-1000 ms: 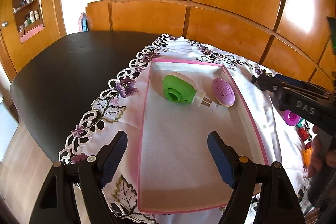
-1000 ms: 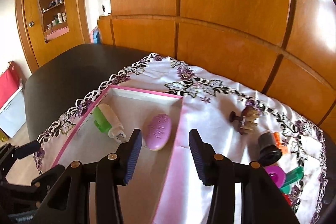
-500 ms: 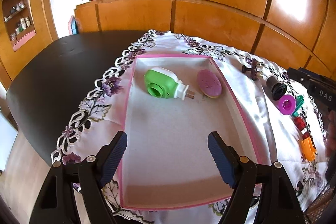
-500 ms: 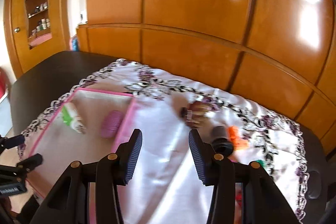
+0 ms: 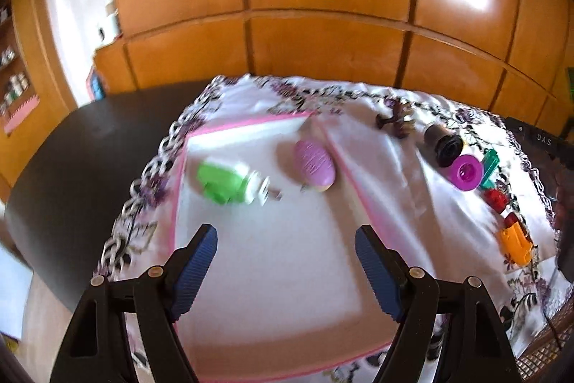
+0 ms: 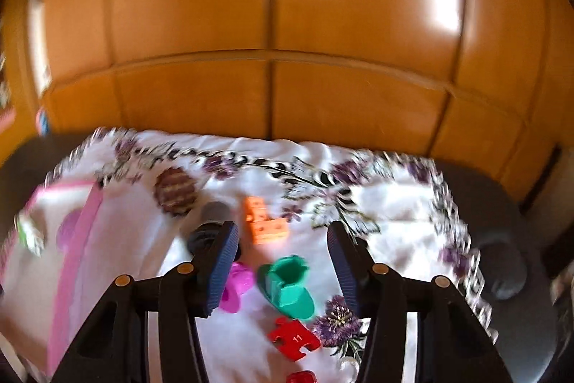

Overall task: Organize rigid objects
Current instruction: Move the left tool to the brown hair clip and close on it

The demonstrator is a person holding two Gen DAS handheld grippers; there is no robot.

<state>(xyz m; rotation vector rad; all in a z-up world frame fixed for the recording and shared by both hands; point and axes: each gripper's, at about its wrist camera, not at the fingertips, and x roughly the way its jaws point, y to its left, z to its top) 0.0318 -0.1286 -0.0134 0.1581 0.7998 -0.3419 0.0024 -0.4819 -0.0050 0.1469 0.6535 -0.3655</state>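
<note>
Pink-rimmed tray (image 5: 251, 126) lies on the embroidered white cloth (image 5: 387, 174), and inside it are a green and white plug-in device (image 5: 229, 185) and a purple oval soap (image 5: 314, 162), near each other but apart. To its right on the cloth wait a black cylinder (image 6: 210, 221), an orange block (image 6: 263, 221), a magenta cap (image 6: 235, 284), a teal piece (image 6: 288, 286) and a red puzzle piece (image 6: 294, 338). The left gripper (image 5: 286, 270) points down over the tray, jaws wide apart, holding nothing. The right gripper (image 6: 283, 264) tilts down over the loose things; its jaws are opening and the pads touch nothing.
</note>
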